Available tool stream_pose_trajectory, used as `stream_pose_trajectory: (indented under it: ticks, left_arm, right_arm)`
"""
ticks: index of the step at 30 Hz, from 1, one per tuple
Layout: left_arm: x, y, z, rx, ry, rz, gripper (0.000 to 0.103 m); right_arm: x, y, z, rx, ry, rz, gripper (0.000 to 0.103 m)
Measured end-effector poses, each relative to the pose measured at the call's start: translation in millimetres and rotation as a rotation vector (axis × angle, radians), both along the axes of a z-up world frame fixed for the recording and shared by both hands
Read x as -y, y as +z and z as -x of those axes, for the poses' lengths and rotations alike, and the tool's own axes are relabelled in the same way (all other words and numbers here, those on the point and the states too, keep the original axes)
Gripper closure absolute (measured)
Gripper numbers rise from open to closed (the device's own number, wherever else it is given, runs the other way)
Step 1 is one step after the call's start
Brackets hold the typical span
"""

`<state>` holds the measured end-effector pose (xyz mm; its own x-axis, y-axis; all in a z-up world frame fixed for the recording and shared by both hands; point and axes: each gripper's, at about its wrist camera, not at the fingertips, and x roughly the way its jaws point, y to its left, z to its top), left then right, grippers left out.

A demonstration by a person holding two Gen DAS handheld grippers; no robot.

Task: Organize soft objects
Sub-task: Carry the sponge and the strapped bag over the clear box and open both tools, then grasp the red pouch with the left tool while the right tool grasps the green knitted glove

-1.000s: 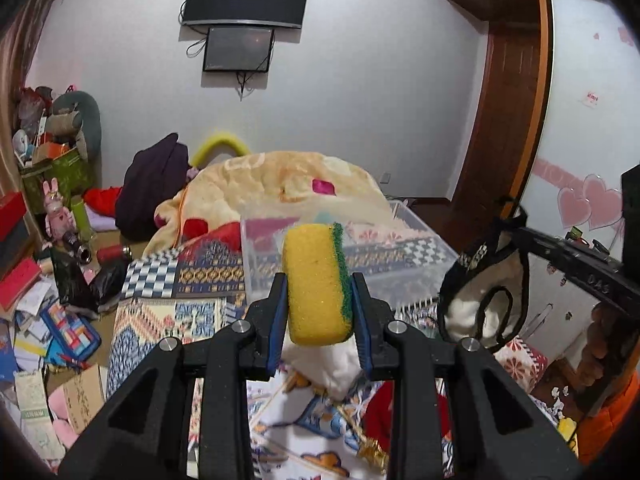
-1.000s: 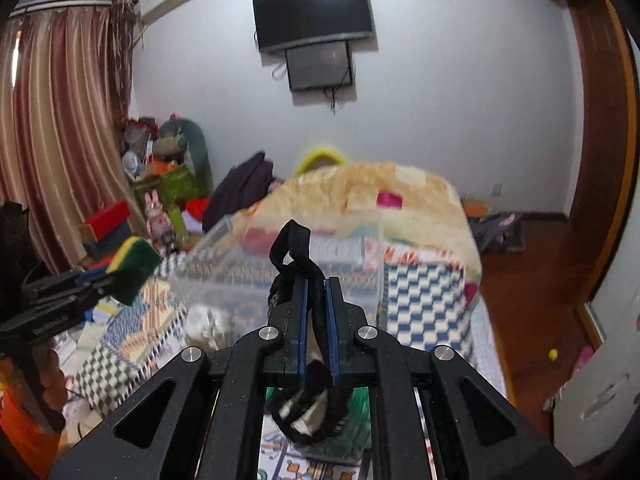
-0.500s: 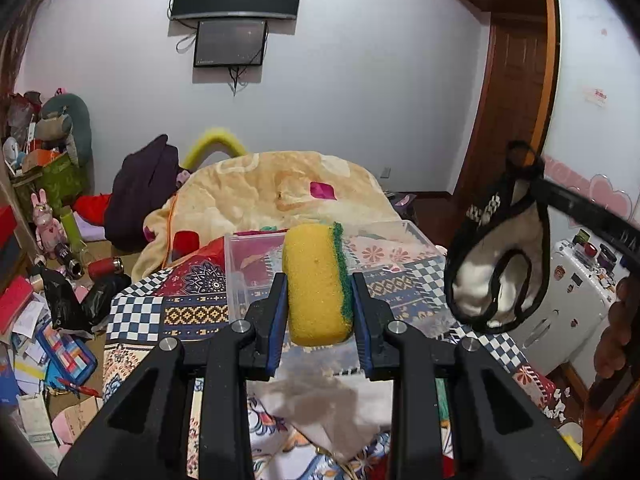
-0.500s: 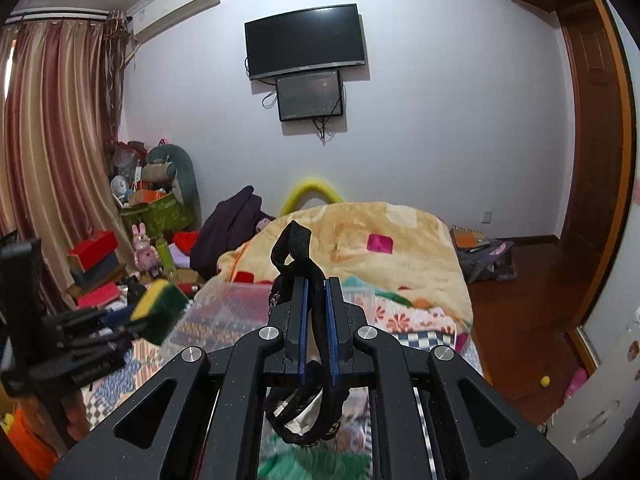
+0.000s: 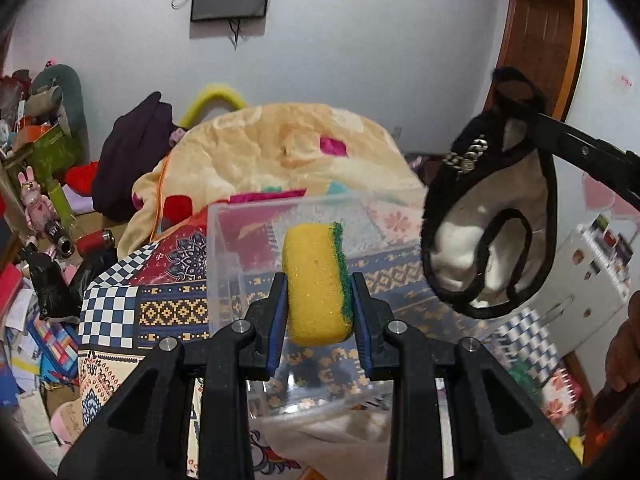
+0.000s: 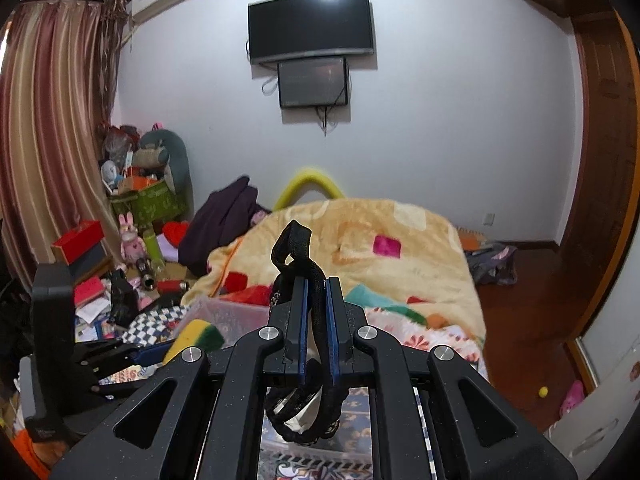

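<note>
My left gripper (image 5: 318,280) is shut on a yellow sponge with a green scrub side (image 5: 316,284) and holds it in front of a clear plastic bin (image 5: 240,256) on the bed. The sponge also shows in the right wrist view (image 6: 200,334). My right gripper (image 6: 316,292) is shut on the black strap of a black-and-white fabric pouch (image 6: 304,420), which hangs below the jaws. In the left wrist view the pouch (image 5: 488,232) hangs at the right, above the bin's right side.
A peach blanket (image 5: 280,152) lies heaped behind the bin on a patchwork bedspread (image 5: 132,308). Clutter of boxes, toys and papers (image 5: 36,220) fills the floor at the left. A white cabinet (image 5: 592,276) and a wooden door stand at the right.
Both grippers have moved forward toward the bin, which now looks closer. The pouch has risen and swung nearer the bin. Both grips are unchanged.
</note>
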<state>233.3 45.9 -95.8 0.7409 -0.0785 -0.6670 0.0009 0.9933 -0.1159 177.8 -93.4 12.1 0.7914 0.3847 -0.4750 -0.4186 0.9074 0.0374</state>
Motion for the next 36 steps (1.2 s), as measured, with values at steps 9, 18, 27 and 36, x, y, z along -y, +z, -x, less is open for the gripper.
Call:
stream_pose_trajectory:
  ticks: [9, 18, 27, 36]
  left_arm:
    - [8, -28, -23, -0.077, -0.003, -0.07, 0.073]
    - [9, -25, -20, -0.077, -0.012, -0.047, 0.062]
    - [8, -1, 7, -0.005, -0.024, -0.034, 0.049]
    - [12, 32, 60, 0.101, -0.044, -0.006, 0.031]
  right_arm:
    - [5, -42, -22, -0.176, 0.019, -0.004, 0.095]
    - [1, -60, -24, -0.234, 0.018, 0.129, 0.095]
    - [13, -61, -16, -0.256, 0.027, 0.176, 0.074]
    - [37, -31, 20, -0.178, 0.029, 0.109, 0.042]
